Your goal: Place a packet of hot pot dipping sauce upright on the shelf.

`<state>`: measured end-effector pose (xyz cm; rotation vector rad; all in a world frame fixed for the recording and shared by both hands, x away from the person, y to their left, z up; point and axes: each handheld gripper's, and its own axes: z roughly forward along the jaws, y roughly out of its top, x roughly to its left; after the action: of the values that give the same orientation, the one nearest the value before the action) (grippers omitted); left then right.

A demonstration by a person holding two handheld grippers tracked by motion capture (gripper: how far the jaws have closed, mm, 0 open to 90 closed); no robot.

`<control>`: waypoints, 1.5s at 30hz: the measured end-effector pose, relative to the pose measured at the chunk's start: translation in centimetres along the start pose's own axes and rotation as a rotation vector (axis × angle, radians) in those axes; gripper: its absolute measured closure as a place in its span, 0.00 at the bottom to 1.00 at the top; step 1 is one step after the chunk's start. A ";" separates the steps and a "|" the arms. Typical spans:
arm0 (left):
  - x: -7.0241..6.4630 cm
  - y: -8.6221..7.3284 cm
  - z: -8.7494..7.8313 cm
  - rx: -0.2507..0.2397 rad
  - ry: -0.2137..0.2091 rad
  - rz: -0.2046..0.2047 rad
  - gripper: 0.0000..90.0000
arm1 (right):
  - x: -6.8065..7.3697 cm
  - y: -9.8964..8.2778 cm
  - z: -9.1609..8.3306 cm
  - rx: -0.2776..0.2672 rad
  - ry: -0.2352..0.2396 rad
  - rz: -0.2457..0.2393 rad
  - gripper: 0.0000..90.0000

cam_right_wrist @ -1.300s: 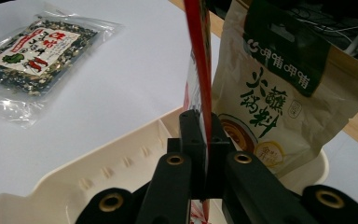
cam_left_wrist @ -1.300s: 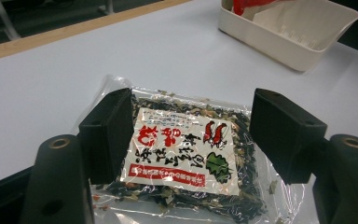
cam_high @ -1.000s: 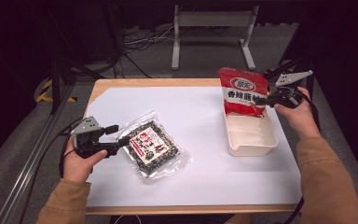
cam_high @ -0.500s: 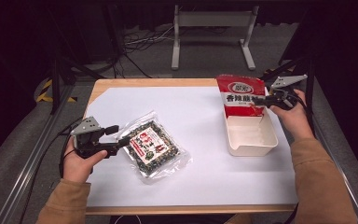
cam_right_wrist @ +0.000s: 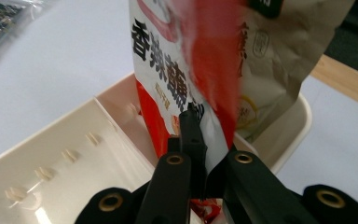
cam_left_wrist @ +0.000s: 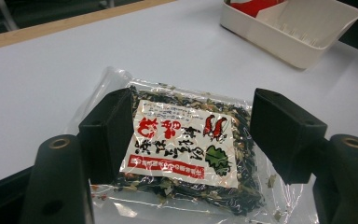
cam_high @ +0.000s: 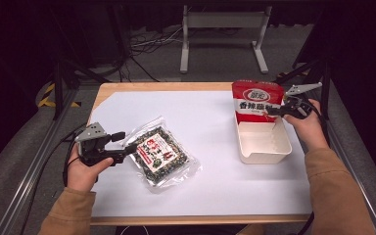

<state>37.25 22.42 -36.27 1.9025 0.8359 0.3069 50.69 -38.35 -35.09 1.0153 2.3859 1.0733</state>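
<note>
Down at the near left, the left tool (cam_high: 129, 148) hangs low over the table (cam_high: 210, 196) with its jaws spread wide, one on each side of the clear seaweed packet (cam_high: 162, 155), and the left gripper view has the packet (cam_left_wrist: 186, 154) lying flat between them with neither pad pressing on it, so this looks like a line-up for a pinch across the bag rather than a grip. The packet's loose, crinkly plastic edge spreads past the jaws, and my guess is it could slide or buckle when squeezed. Moving across and farther back on the right, the right tool (cam_high: 273, 112) is clamped tight on the lower edge of the red snack bag (cam_high: 255, 100), holding it upright at the far end of the cream tray (cam_high: 269, 154); the right gripper view shows the jaws closed on a thin fold of the red bag (cam_right_wrist: 177, 70), its bottom inside the tray (cam_right_wrist: 51, 154). Holding it by the edge keeps the bag standing so it can settle into the tray, I'd say. The tray's near part lies bare, room for the packet, with open white table between the two. Beyond the table, a metal stand (cam_high: 223, 34) and cables (cam_high: 142, 46) sit on the floor, well clear of the work.
</note>
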 end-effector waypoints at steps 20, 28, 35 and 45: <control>0.3 -0.1 0.4 0.007 0.008 -0.007 0.31 | 0.4 -0.6 0.0 0.021 -0.077 0.055 0.86; 0.5 0.0 0.8 0.015 0.011 0.000 0.29 | 0.9 -0.6 -2.0 -0.041 -0.109 0.074 0.65; 0.8 0.1 1.4 0.046 0.015 0.005 0.29 | 2.3 -0.8 -3.9 -0.056 -0.137 0.054 0.57; 1.1 0.2 1.7 0.061 0.005 0.021 0.31 | 4.6 -1.2 -6.0 -0.068 -0.162 0.046 0.54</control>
<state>39.03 21.95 -37.04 1.9689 0.8375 0.3020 43.67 -38.66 -32.08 1.0941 2.1932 1.0390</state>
